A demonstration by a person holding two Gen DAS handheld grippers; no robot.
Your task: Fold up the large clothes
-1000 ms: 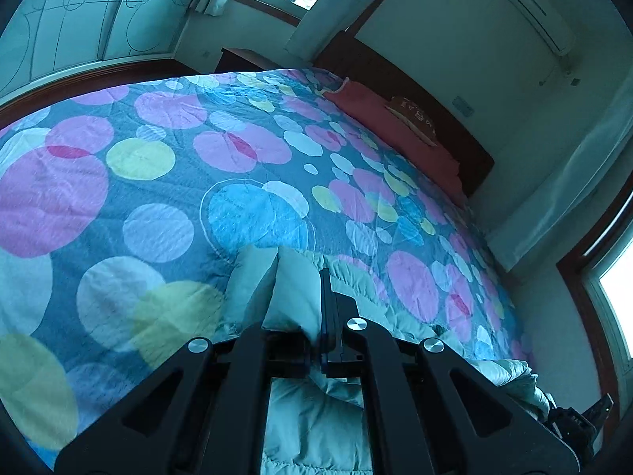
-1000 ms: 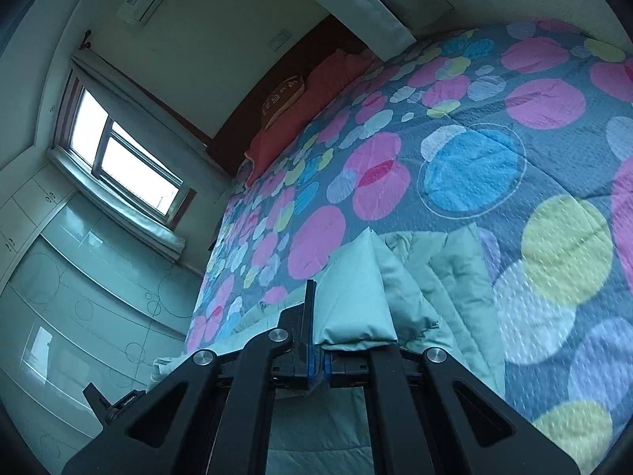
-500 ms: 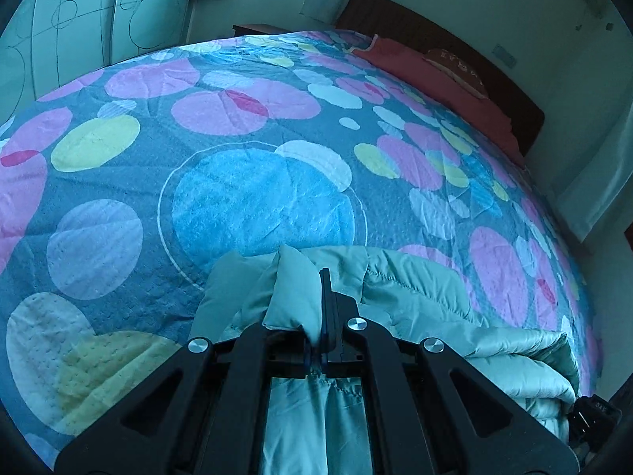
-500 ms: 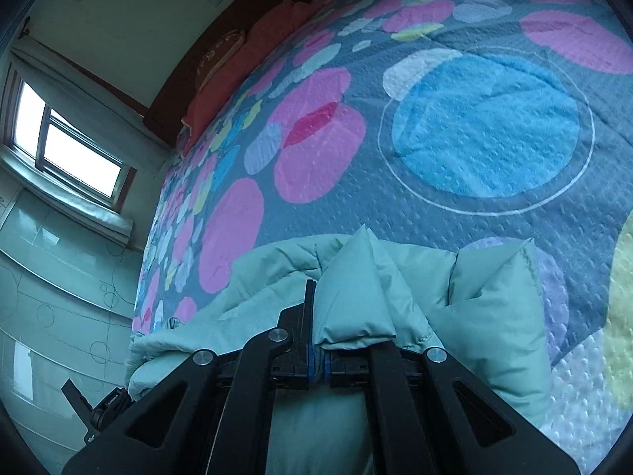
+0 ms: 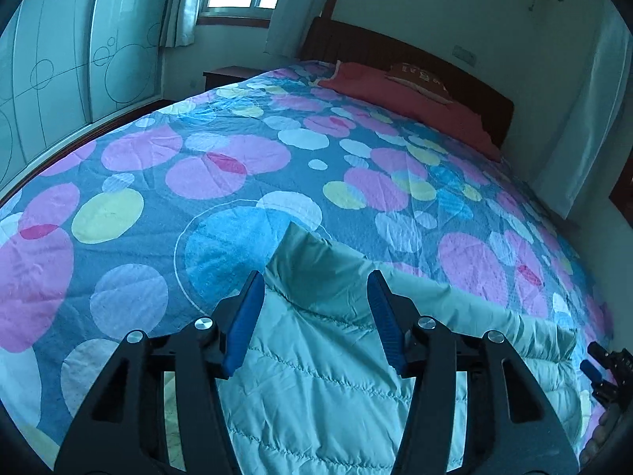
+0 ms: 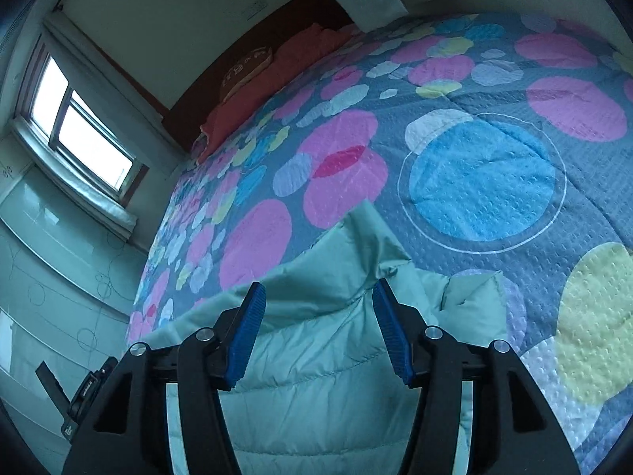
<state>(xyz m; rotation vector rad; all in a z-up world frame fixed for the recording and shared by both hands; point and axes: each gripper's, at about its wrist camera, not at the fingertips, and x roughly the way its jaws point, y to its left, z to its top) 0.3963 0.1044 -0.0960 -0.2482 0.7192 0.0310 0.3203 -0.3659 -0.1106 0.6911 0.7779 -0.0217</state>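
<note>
Where it lies at the bottom centre of both views, the pale mint quilted puffer jacket shows stitched channels and a smooth, slightly glossy shell — its folded edge runs across the frame, one corner peaking toward the headboard. The left gripper and right gripper both stand released, blue ribbed pads spread apart above the fabric. Beneath spreads a dimpled bedspread with coloured circles.
</note>
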